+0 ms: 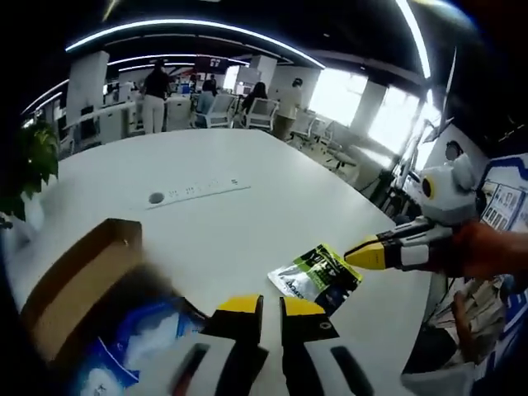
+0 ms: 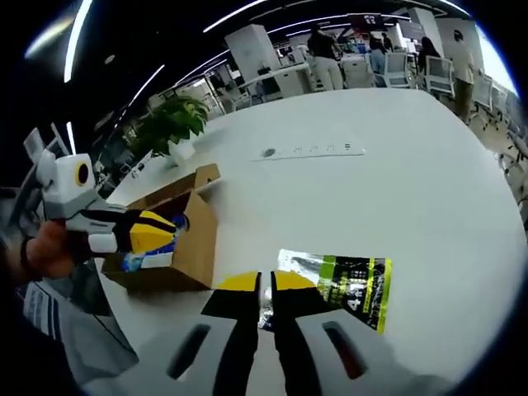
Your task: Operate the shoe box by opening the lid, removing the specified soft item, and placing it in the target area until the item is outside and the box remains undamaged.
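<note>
Brown cardboard shoe box stands open on the round white counter, with blue and white soft packing showing inside it. In the right gripper view the left tongs, yellow-tipped and held by a person's hand, reach over the box's open top; whether they are parted or pinched cannot be told. The soft item, a flat green, black and silver foil pouch, lies on the counter just beside the box, outside it. The right tongs rest at the pouch's near edge with their yellow tips close together; whether they pinch the pouch cannot be told. A potted green plant stands at the counter's far side, near a white power strip.
</note>
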The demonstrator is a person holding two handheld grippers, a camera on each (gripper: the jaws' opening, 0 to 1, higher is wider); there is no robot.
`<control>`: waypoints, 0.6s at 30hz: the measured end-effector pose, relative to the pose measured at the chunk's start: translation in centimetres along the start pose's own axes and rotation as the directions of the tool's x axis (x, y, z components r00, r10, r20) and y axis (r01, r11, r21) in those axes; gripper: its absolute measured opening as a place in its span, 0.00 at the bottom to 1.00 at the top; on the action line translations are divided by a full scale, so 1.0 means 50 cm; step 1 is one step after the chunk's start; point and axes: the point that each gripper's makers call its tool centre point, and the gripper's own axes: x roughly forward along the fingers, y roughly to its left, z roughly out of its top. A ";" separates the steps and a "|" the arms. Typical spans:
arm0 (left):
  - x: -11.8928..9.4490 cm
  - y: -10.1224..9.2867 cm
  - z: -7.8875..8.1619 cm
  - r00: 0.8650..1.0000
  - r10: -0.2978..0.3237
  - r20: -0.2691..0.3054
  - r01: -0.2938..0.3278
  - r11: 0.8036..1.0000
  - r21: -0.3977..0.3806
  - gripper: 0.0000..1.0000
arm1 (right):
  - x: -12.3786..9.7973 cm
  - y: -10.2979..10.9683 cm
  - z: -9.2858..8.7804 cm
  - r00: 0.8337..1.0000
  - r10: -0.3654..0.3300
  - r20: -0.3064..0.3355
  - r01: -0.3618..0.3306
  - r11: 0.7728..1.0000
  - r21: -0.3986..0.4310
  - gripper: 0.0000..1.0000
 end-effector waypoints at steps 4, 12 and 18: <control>-0.051 0.046 -0.011 0.999 0.041 0.021 -0.041 0.999 -0.009 0.08 | 0.019 0.047 0.011 0.999 0.033 0.004 -0.033 0.999 -0.011 0.04; -0.153 0.137 -0.059 0.990 0.134 0.053 -0.129 0.988 -0.089 0.08 | 0.063 0.128 0.008 0.995 0.092 -0.026 -0.093 0.995 -0.046 0.04; -0.224 0.194 -0.107 0.979 0.195 0.058 -0.185 0.971 -0.149 0.08 | 0.110 0.204 0.005 0.988 0.145 -0.059 -0.149 0.985 -0.082 0.04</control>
